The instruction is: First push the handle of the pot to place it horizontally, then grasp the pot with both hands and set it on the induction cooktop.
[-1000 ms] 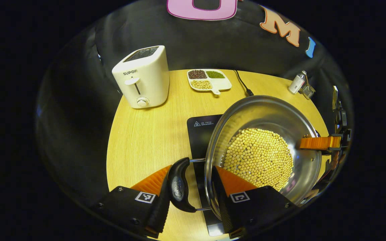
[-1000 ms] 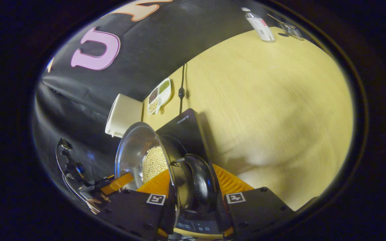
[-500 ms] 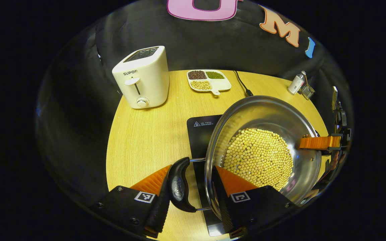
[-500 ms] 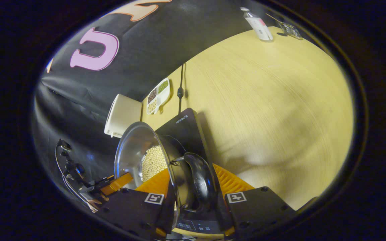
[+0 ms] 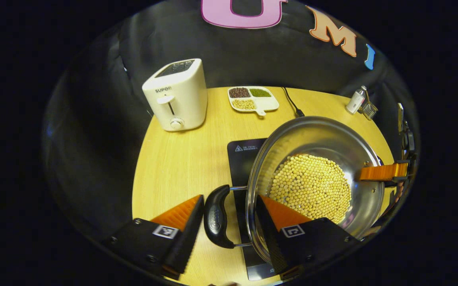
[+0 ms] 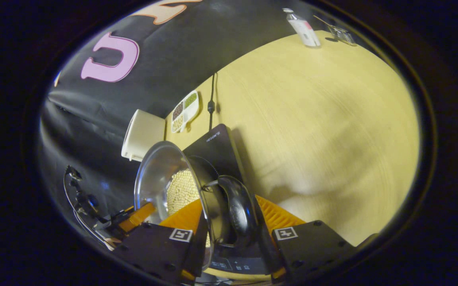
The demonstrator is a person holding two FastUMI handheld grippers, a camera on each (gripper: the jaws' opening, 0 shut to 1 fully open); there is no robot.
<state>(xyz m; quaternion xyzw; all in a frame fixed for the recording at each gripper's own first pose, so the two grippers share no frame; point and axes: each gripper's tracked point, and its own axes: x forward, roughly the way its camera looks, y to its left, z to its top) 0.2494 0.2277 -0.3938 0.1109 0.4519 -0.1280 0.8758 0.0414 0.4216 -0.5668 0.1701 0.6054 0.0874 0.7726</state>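
Pot (image 5: pixel 324 139), steel, holding yellow beans (image 5: pixel 310 186): over the black cooktop (image 5: pixel 241 159) on the round wooden table (image 5: pixel 181 159).
Left gripper (image 5: pixel 229 212): fingers spread, straddling the pot's near handle (image 5: pixel 215 216) and rim, one finger clear of the handle.
Right gripper (image 6: pixel 229 216): straddling the opposite handle (image 6: pixel 237 212); grip cannot be told.
Beyond the cooktop: toaster (image 5: pixel 177 95), divided dish (image 5: pixel 253 98), cable (image 5: pixel 292 103), small bottle (image 5: pixel 355 100).

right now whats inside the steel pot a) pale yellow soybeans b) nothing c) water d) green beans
a: the left gripper view shows the steel pot with a layer of pale yellow soybeans covering its bottom, and the right gripper view shows the same beans past its rim.
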